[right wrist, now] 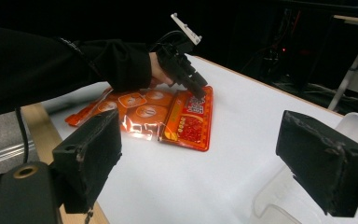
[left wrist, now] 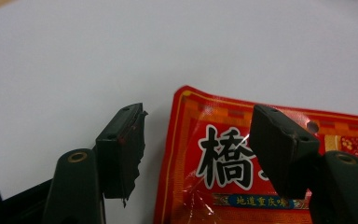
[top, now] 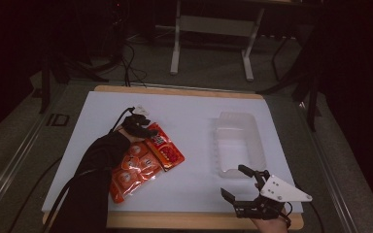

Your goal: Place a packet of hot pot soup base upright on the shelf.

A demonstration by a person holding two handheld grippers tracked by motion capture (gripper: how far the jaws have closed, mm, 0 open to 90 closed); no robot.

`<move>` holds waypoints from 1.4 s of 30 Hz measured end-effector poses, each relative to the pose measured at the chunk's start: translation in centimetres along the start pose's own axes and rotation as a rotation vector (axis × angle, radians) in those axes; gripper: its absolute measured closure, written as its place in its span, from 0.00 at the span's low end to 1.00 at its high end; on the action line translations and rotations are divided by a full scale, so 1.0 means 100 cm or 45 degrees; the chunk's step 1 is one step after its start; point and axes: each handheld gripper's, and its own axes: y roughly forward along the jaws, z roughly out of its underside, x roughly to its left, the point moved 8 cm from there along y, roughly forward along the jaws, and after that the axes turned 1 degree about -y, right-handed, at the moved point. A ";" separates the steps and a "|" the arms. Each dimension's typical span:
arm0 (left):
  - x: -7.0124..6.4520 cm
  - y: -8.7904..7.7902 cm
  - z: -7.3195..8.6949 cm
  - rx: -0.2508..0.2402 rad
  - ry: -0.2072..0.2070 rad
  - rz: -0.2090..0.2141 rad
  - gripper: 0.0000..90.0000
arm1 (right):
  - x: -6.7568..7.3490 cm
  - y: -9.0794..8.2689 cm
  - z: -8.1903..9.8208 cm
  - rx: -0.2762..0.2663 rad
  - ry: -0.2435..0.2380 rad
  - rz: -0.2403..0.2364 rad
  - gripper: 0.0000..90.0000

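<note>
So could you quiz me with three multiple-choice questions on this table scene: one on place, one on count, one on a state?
1. The clear plastic tray lies where in the high view?
A. right of the packets
B. left of the packets
C. on the floor

2. How many red-orange packets lie on the table?
A. one
B. two
C. five

3. The right gripper is:
A. clamping the tray
B. holding a packet
C. open, holding nothing

Answers: 1 A, the tray lies to the packets' right. 2 B, a red one partly overlaps a longer orange one. 3 C, its jaws stand apart over bare table.
</note>
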 end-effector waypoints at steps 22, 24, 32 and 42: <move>-0.013 0.007 0.002 0.171 0.176 -0.158 0.85 | 0.003 0.001 -0.001 0.004 -0.005 -0.008 0.16; -0.013 0.009 0.001 0.181 0.189 -0.192 0.95 | 0.003 0.002 0.000 0.009 -0.004 -0.010 0.16; -0.014 0.004 0.001 0.133 0.233 -0.213 1.00 | 0.003 0.002 0.000 0.010 -0.001 -0.009 0.16; -0.018 -0.040 -0.021 -0.063 0.193 -0.172 1.00 | 0.001 0.000 -0.001 0.005 0.004 0.009 0.15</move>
